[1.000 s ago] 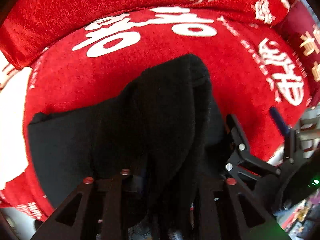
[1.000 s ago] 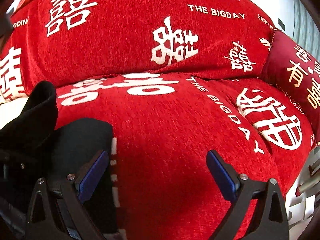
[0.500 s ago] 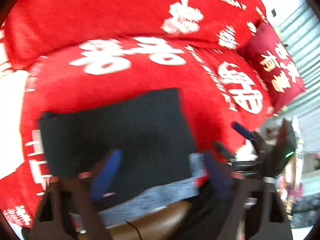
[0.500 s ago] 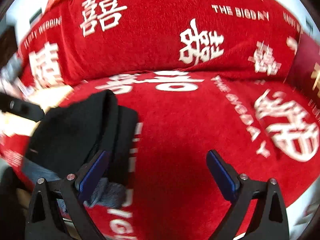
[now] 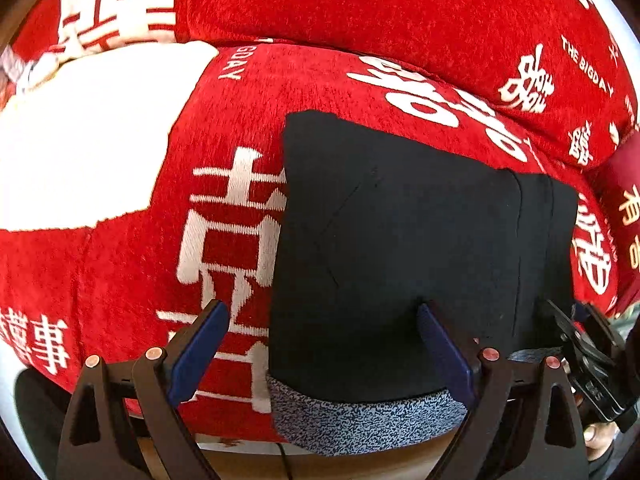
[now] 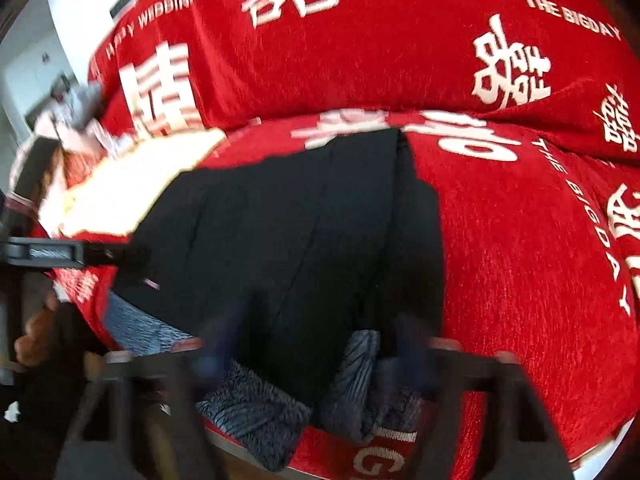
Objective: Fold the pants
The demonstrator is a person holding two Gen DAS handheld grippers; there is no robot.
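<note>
Black pants flat on sofa, between spread left tongs; right tongs closing over hem, half-spread

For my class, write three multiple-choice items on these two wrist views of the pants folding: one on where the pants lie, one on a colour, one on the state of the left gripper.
1. Where do the black pants lie?
A. On the red sofa cover
B. On a wooden floor
C. In a basket

2. What colour is the lining at the pants' near edge?
A. Yellow
B. Speckled grey
C. Green

3. How does the left gripper stand?
A. Shut on the pants
B. Open
C. Shut on a pillow

Answers:
1 A, the red sofa cover shows around the pants.
2 B, the lining is speckled grey.
3 B, its blue pads stand wide apart, gripping nothing.
</note>
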